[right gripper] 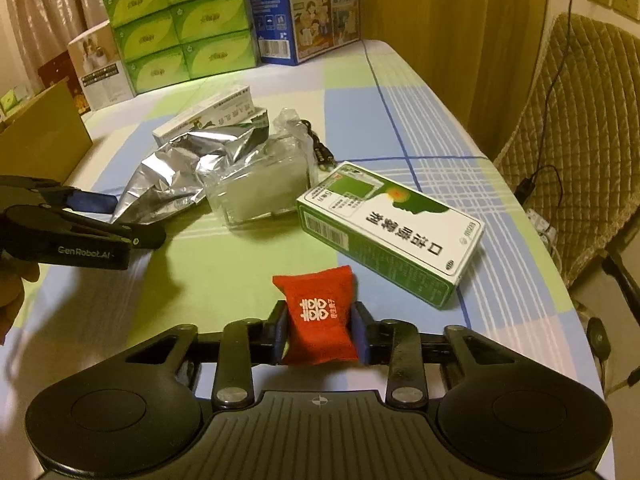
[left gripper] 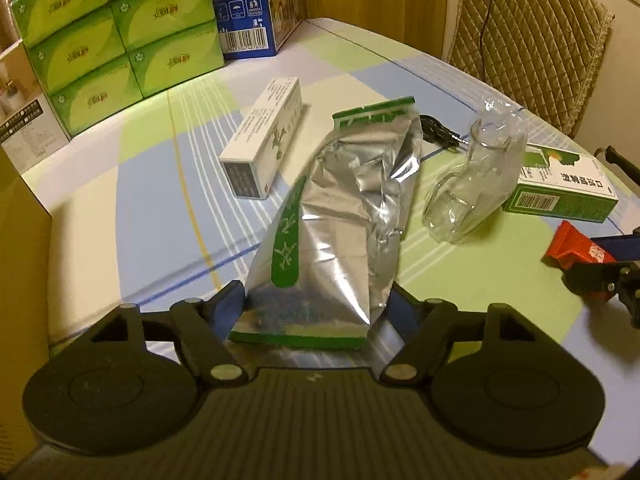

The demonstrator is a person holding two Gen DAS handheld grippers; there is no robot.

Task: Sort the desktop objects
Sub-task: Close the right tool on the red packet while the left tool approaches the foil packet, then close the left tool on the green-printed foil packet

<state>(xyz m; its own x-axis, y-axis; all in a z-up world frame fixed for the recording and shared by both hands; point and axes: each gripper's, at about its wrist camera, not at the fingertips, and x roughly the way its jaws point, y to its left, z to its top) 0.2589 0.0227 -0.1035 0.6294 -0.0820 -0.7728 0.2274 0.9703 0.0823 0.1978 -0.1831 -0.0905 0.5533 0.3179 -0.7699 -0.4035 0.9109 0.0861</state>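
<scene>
Left gripper (left gripper: 316,312) is pinching the near end of a silver foil bag (left gripper: 344,216), jaws pressed against its sides; the bag is lying lengthwise toward the tabletop's (left gripper: 152,208) middle. Right gripper (right gripper: 318,336) is clamping a small red pouch (right gripper: 318,316) between its blue pads (right gripper: 360,336), near the tabletop's front edge. White box (left gripper: 264,140) is lying just left of the bag; crumpled clear plastic (left gripper: 472,184) to its right, touching a green-and-white box (right gripper: 392,232). Green tissue packs (left gripper: 116,40) are sitting stacked at the far left corner.
</scene>
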